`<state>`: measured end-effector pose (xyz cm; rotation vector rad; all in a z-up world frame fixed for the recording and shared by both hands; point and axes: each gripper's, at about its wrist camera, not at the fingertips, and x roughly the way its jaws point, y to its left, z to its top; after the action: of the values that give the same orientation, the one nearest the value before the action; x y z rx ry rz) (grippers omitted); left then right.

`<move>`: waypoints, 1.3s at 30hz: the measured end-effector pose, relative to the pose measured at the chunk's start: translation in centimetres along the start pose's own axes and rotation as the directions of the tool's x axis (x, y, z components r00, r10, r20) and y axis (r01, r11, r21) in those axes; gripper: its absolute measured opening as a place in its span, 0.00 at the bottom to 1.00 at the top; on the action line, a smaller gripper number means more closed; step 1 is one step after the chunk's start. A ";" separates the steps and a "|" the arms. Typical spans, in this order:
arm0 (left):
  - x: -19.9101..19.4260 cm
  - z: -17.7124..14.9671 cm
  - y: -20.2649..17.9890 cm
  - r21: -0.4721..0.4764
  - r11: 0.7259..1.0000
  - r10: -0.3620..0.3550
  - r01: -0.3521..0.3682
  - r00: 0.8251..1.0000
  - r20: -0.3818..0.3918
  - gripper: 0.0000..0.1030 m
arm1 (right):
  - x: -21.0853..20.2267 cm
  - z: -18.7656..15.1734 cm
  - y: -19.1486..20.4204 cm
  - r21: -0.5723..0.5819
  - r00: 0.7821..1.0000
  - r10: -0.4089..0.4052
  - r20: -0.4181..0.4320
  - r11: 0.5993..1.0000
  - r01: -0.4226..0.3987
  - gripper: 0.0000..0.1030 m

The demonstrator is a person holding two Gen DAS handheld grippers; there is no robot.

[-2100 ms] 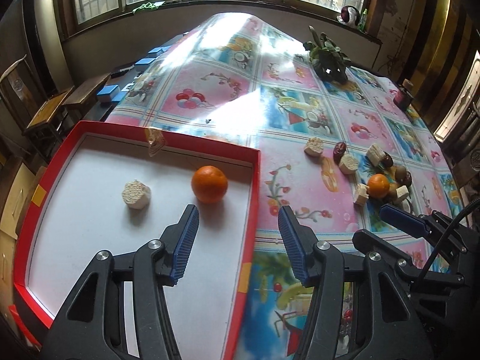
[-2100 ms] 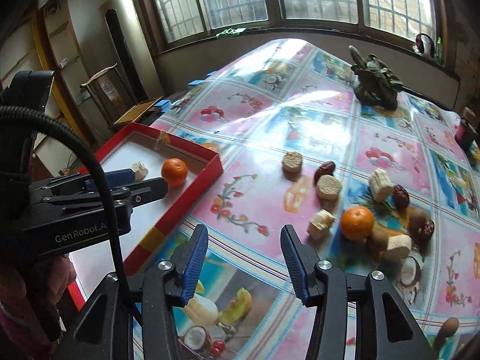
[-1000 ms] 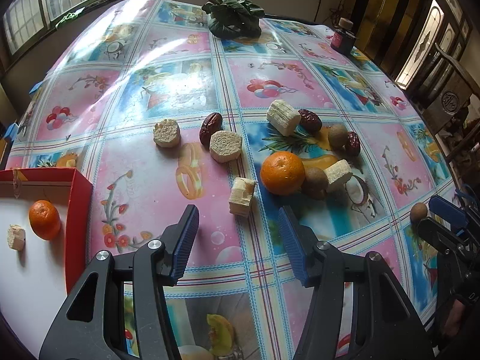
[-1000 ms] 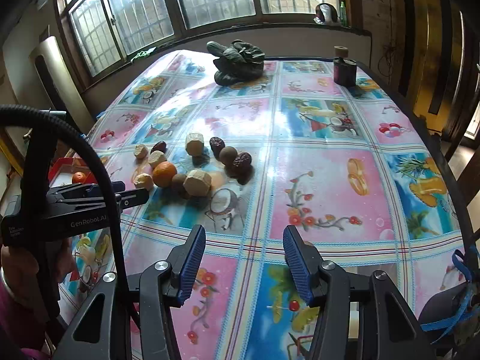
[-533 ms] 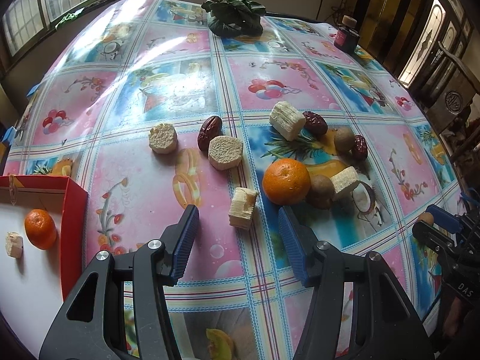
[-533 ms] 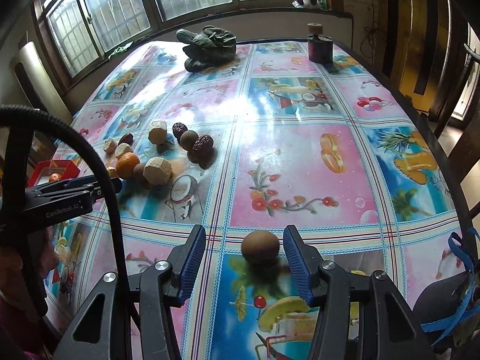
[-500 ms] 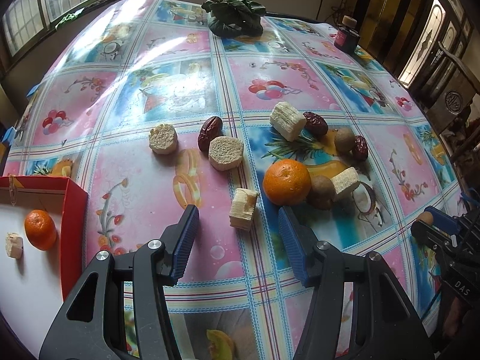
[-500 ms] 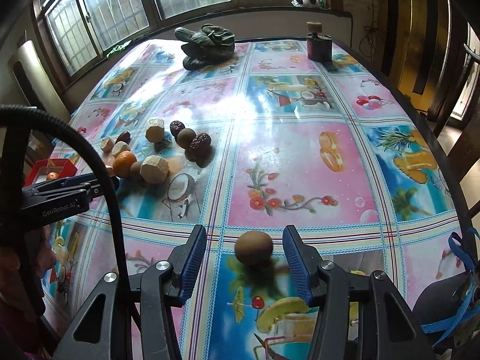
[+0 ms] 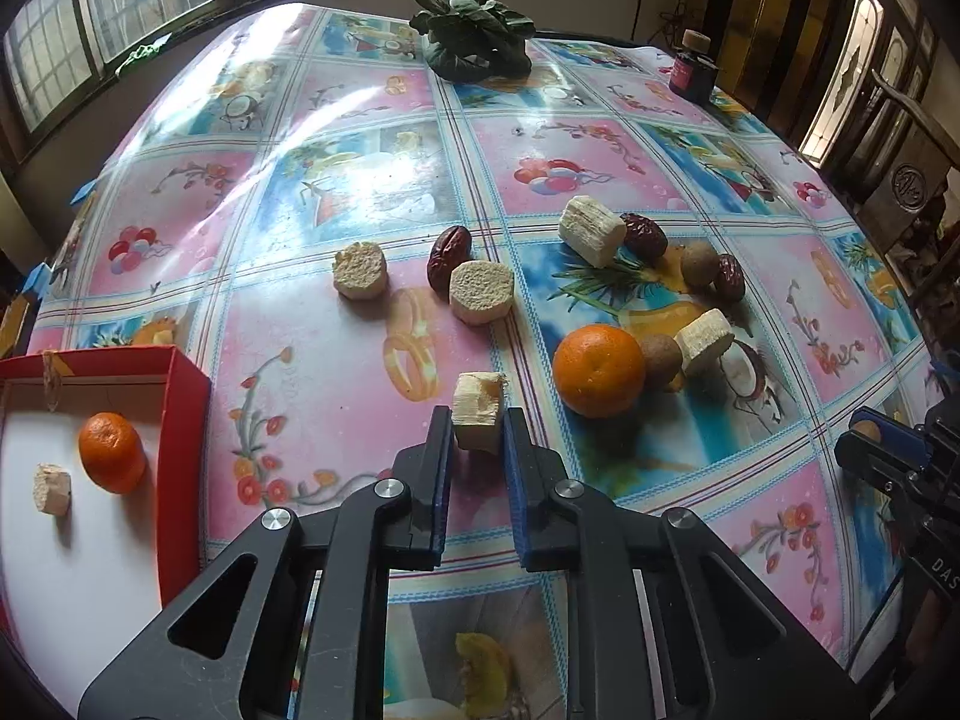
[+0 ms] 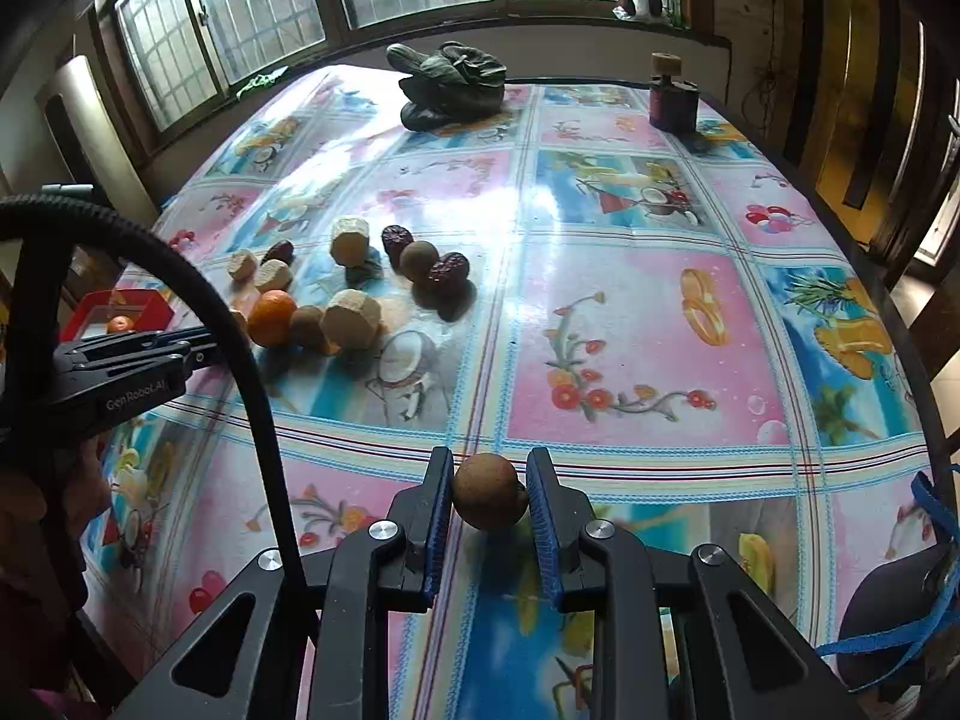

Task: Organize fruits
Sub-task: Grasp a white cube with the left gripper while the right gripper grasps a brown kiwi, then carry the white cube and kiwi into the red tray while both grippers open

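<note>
My left gripper (image 9: 477, 420) is shut on a pale cut fruit chunk (image 9: 478, 405) on the tablecloth. An orange (image 9: 598, 370), brown round fruits (image 9: 660, 354), dark red dates (image 9: 645, 236) and more pale chunks (image 9: 482, 291) lie beyond it. The red tray (image 9: 183, 420) at the left holds an orange (image 9: 111, 451) and a pale chunk (image 9: 51, 489). My right gripper (image 10: 489, 480) is shut on a brown round fruit (image 10: 489, 491) near the table's front edge. The fruit pile (image 10: 348, 294) lies at its far left.
A bunch of dark leafy greens (image 9: 471, 36) and a small dark red jar (image 9: 691, 69) stand at the table's far side. Wooden chairs (image 9: 900, 168) stand off the right edge. The left gripper's cable (image 10: 180, 300) crosses the right wrist view.
Both grippers were open. My left gripper moved forward and closed on the pale chunk. My right gripper closed on the brown round fruit.
</note>
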<state>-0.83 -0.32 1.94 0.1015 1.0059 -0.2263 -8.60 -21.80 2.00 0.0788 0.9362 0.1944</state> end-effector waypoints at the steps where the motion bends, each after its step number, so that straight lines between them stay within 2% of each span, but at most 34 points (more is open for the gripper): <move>1: -0.3 -0.2 0.1 -0.002 1.000 -0.001 0.001 1.000 -0.001 0.14 | -0.2 -0.1 0.1 0.004 1.000 0.025 0.004 1.000 -0.025 0.24; 4: -1.4 -0.8 0.5 0.001 1.000 0.016 -0.016 1.000 0.012 0.13 | -0.8 -0.3 0.9 0.011 0.997 0.081 0.019 0.997 -0.082 0.24; 14: -5.5 -2.3 3.6 -0.038 0.999 -0.023 0.025 0.998 0.054 0.13 | -0.9 0.3 6.0 -0.070 0.990 0.140 0.015 0.988 -0.139 0.24; 23: -9.2 -3.2 6.1 -0.050 0.999 0.022 -0.016 0.993 0.116 0.13 | -0.6 1.2 11.2 -0.160 0.985 0.172 0.002 0.973 -0.169 0.24; 31: -11.5 -4.6 9.1 -0.107 0.992 0.078 -0.063 0.986 0.147 0.13 | -0.2 1.3 16.1 -0.255 0.974 0.226 -0.017 0.941 -0.223 0.23; 39: -12.4 -6.6 12.5 -0.168 0.979 0.135 -0.112 0.982 0.131 0.13 | -0.5 1.9 19.8 -0.304 0.962 0.274 -0.017 0.915 -0.266 0.23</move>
<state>-9.71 14.85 8.68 0.0014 0.8693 -0.0370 -10.00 -2.49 6.49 -0.0751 0.8573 0.5912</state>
